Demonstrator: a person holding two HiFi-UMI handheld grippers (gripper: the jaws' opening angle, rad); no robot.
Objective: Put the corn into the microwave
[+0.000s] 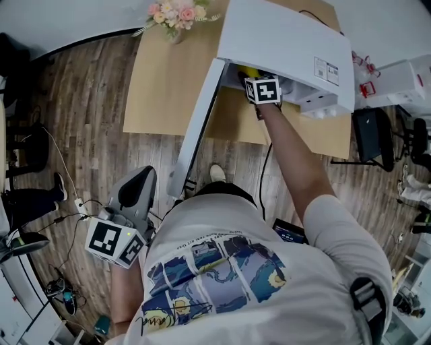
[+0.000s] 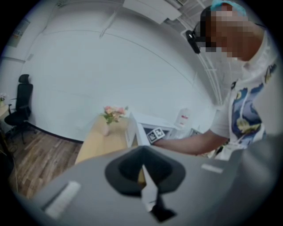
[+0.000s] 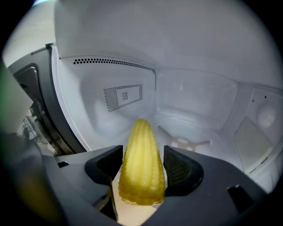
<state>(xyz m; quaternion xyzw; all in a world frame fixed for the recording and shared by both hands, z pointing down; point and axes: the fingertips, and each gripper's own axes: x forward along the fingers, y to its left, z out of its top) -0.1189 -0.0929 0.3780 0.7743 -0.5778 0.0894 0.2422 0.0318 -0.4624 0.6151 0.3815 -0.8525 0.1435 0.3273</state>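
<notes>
Right gripper [image 1: 262, 89], on my head view, sits at the microwave [image 1: 289, 40] mouth, while the left gripper [image 1: 116, 241] hangs well away from it. In the left gripper view I see its jaws together, holding nothing. In the right gripper view the jaws clamp the corn [image 3: 141, 163], whose tip is inside the microwave.

A vase of pink flowers [image 1: 176, 15] stands on the tan table [image 1: 168, 81], over a wood-plank floor [image 1: 87, 114].

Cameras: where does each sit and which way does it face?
Head view: on the head, looking down at the right arm, left gripper and microwave.
Left gripper view: past its shut jaws toward table, microwave and person.
Right gripper view: inside the microwave, jaws shut on corn.
Shared: head and left gripper views both show the right gripper.
</notes>
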